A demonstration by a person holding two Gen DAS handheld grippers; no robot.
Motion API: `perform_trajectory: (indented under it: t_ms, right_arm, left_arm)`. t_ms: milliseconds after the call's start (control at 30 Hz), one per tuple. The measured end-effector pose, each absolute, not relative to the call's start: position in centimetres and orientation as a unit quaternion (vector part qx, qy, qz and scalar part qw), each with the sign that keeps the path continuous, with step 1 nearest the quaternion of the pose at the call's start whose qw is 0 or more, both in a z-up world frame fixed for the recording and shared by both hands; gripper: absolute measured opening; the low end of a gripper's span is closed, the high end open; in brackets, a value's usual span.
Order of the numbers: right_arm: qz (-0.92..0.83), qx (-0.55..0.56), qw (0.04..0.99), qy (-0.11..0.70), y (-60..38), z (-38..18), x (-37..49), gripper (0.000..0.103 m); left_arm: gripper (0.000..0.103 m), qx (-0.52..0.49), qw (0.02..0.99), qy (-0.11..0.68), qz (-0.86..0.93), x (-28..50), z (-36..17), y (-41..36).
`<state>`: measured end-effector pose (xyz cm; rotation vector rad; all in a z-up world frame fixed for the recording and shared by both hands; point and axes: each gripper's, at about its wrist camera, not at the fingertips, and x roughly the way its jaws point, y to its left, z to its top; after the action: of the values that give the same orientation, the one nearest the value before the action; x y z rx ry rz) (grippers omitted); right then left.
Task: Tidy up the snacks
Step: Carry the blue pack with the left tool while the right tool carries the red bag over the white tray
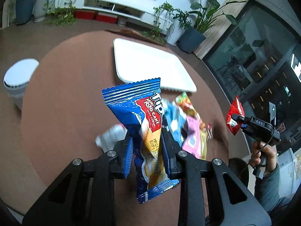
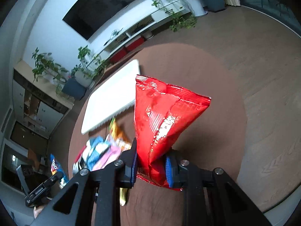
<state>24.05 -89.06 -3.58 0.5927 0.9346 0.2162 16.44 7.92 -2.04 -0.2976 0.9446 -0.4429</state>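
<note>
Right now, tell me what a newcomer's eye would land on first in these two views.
The blue roll cake packet fills the middle of the left wrist view, pinched in the left tool above the round brown table. In the right wrist view the red snack bag stands just as large, clamped in the right tool. Beyond both lie an empty white tray and a loose pile of snacks.

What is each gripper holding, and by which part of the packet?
Left gripper: blue roll cake packet, pinched across its lower half. Right gripper: red snack bag, pinched near its bottom end.
</note>
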Motion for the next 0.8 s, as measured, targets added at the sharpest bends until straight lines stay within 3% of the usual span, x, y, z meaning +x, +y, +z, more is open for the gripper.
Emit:
perform_trajectory:
  t_ms: [233, 467, 800]
  right_arm:
    - [0.098, 0.285, 0.856, 0.42, -91.1, -1.2, 29.3, 0.026]
    - [0.171, 0.235, 0.862, 0.415, -85.2, 1.8, 36.0, 0.026]
    - [0.231, 0.152, 0.822, 0.498, -74.8, -2.5, 43.4, 0.026]
  left_arm:
    - [0.025, -0.108, 0.876, 0.423, -0.206, 23.5, 2.9, 9.0]
    - [0.025, -0.065, 0.871, 0.428, -0.233, 31.9, 6.0, 6.4]
    - [0.025, -0.039, 0.818, 0.515, -0.252, 41.1, 0.7, -0.4]
